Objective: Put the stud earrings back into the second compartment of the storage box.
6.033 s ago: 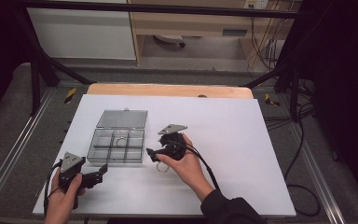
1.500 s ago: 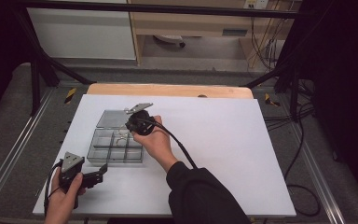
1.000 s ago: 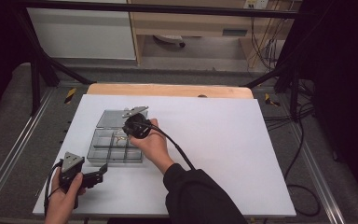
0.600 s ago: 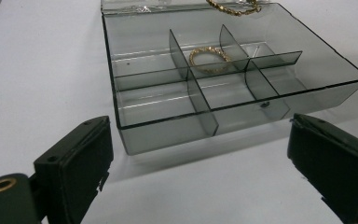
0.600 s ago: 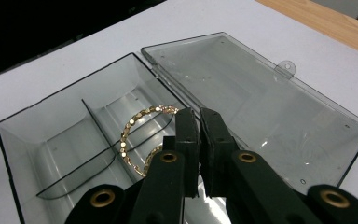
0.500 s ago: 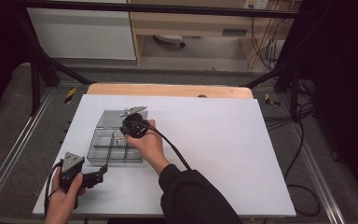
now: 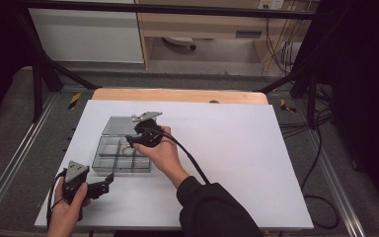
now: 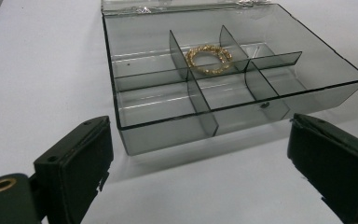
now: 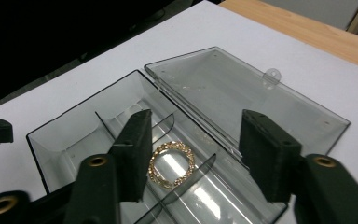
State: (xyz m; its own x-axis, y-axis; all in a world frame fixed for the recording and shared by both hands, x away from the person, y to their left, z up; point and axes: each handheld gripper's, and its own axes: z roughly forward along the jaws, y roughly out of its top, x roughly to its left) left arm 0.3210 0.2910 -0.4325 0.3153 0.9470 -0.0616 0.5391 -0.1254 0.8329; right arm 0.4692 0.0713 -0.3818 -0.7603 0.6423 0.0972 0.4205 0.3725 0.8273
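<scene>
The box [image 9: 74,135] is clear smoky grey plastic, its open lid [image 9: 242,93] the same tint. The bracelet [image 9: 171,164] inside is gold with a braided, glittering pattern. Both grippers [image 7: 128,141] [image 7: 109,181] are black. The table [image 7: 237,148] is white, with a light wooden strip [image 7: 177,95] at 12 o'clock.

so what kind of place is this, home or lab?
Looks like a lab recording rig, not a home: a white table ringed by a dark metal frame, loose cables on grey carpet, and a person working hand-held grippers at a clear compartment box.
</scene>
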